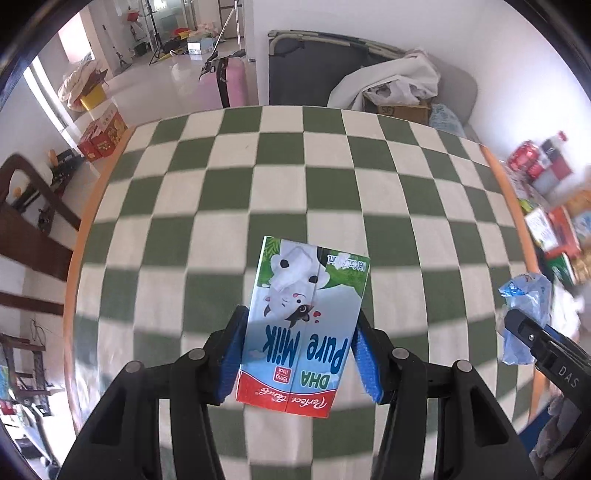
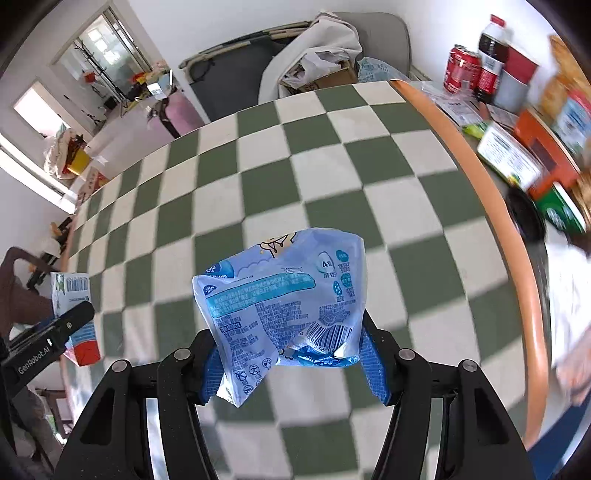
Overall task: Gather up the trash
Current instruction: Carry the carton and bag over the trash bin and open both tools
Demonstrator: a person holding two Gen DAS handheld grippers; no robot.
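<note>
1 milk carton (image 1: 303, 325), left gripper (image 1: 299, 354) | 1 blue wrapper (image 2: 284, 306), right gripper (image 2: 291, 358)

Bright daylight, strong fisheye bending, blur toward the edges

Both wrist views are well lit by soft daylight; the far doorway (image 1: 173, 33) and the window (image 2: 37, 107) are washed out to near white; the glossy floor (image 1: 162, 85) shows pale glare; shadows on the checked tablecloth (image 1: 295, 177) are faint and soft; the cloth's squares curve and stretch toward the round black border of each view; the milk carton (image 1: 306, 325) and the blue wrapper (image 2: 284, 295) are fairly sharp with readable print; the near squares smear with motion blur; the clutter of boxes (image 2: 517, 155) at the right edge is streaked and soft.
</note>
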